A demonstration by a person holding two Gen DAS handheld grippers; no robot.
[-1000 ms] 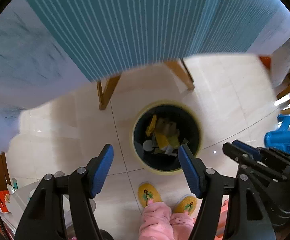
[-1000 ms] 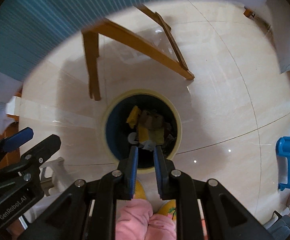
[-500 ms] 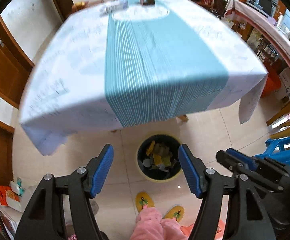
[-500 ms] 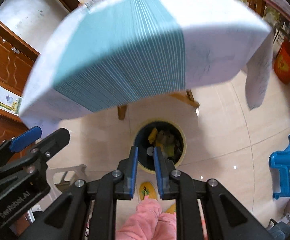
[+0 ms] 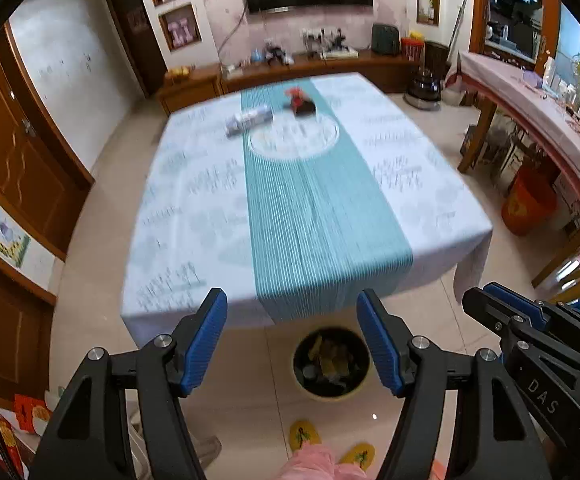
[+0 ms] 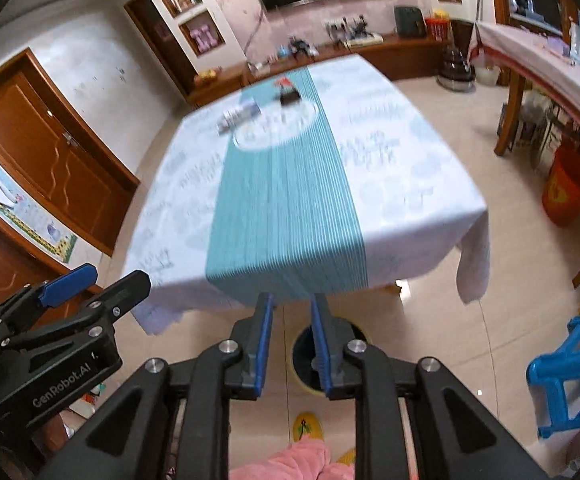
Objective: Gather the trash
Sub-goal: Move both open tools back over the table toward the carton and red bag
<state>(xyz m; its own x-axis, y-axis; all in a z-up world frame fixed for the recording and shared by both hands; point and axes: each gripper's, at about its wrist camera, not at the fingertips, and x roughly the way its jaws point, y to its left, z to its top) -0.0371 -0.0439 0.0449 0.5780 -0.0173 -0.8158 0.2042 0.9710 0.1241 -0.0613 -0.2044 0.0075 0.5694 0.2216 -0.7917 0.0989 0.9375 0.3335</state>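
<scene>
A round yellow-rimmed bin (image 5: 331, 363) with wrappers inside stands on the floor below the near table edge; it also shows in the right wrist view (image 6: 301, 354), partly hidden by fingers. My left gripper (image 5: 291, 312) is open and empty above it. My right gripper (image 6: 291, 306) is empty, its jaws a narrow gap apart. On the far end of the table lie a whitish packet (image 5: 248, 119) (image 6: 238, 115) and a red and dark piece of trash (image 5: 299, 103) (image 6: 288, 92).
The table (image 5: 194, 216) has a white cloth with a teal runner (image 5: 309, 216). An orange bucket (image 5: 529, 204) and a long side table (image 5: 529, 96) stand right. A blue plastic stool (image 6: 569, 376) is near right. Wooden doors (image 5: 18, 160) are left.
Both grippers have risen and tilted up from looking down into the bin to looking across the table. The jaws kept their spacing.
</scene>
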